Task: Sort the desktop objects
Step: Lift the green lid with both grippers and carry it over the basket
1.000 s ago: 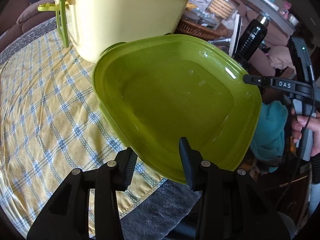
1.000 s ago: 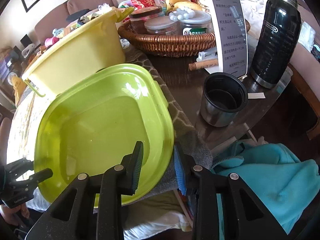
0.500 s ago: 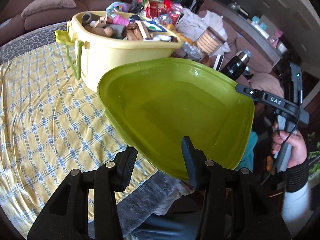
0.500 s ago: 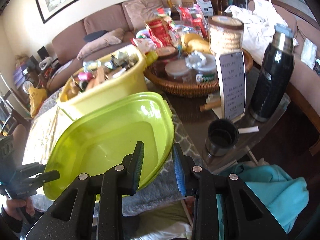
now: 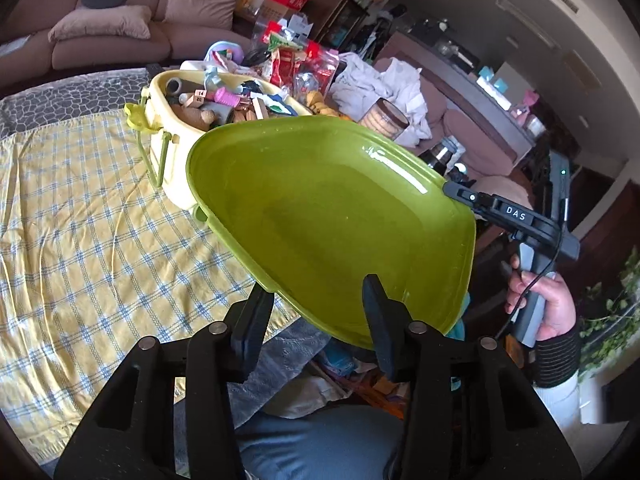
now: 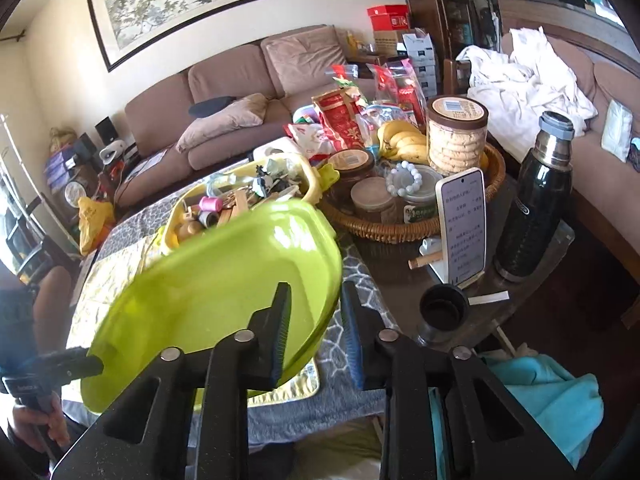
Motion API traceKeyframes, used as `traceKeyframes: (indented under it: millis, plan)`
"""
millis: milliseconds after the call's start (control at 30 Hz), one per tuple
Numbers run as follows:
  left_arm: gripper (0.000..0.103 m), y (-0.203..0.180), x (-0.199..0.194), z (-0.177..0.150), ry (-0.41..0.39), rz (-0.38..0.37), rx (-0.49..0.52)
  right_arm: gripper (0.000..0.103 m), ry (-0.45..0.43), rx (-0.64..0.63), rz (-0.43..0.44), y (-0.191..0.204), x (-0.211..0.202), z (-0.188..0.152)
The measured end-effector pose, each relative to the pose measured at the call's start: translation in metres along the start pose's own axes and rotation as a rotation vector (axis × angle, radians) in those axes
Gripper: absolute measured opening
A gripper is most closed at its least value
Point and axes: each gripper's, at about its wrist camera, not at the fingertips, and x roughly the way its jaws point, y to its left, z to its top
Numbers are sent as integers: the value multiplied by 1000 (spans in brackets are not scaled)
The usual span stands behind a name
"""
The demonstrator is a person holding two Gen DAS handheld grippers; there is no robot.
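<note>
A lime-green plastic lid (image 5: 332, 208) hangs tilted in the air, hollow side towards me, above the table's near edge. My left gripper (image 5: 318, 292) has the lid's near rim between its fingers, and its jaws are closing a little on it. My right gripper (image 6: 316, 288) grips the lid (image 6: 216, 280) at its opposite rim, jaws closing on the thin edge. Each gripper shows in the other's view, clamped on the lid. Behind the lid stands the pale yellow bin (image 5: 172, 184), full of small mixed objects, its rim (image 6: 312, 184) showing in the right wrist view.
A yellow checked cloth (image 5: 80, 220) covers the table. To the right stand a wicker basket (image 6: 400, 232) of jars and snacks, a phone on a stand (image 6: 464, 224), a black thermos (image 6: 536, 200) and a black cup (image 6: 444, 312). A teal cloth (image 6: 540, 400) lies below the table edge.
Both grippers have risen with the green lid between them. The lid now sits higher against the yellow bin, whose contents have come into view.
</note>
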Motion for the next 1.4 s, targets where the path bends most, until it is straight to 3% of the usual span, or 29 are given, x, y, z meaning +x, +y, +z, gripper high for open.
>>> traceKeyframes:
  millis: [267, 533, 767, 1133, 1167, 1200, 1233, 1267, 1300, 1400]
  plan:
    - [42, 3, -32, 35, -105, 59, 47, 23, -38, -32, 6, 22, -7, 12]
    - [42, 29, -29, 109, -172, 153, 90, 23, -93, -73, 22, 51, 25, 65]
    - [42, 63, 17, 148, -146, 225, 108, 23, -50, -72, -26, 53, 104, 104]
    - [44, 97, 75, 156, -56, 281, 59, 21, 0, -22, -36, 29, 171, 116]
    - [52, 100, 71, 156, -70, 268, 49, 24, 11, -24, -30, 28, 173, 116]
    - [69, 103, 65, 155, -90, 258, 36, 25, 25, -24, -14, 27, 174, 115]
    - [79, 106, 59, 156, -111, 253, 24, 31, 32, -24, 4, 26, 173, 115]
    - [88, 109, 52, 158, -131, 243, 14, 48, 28, -24, 13, 25, 170, 114]
    - [90, 113, 47, 162, -142, 236, 4, 66, 17, -27, 7, 23, 165, 114]
    - [90, 122, 38, 178, -147, 230, -34, 75, -7, -17, -1, 18, 153, 118]
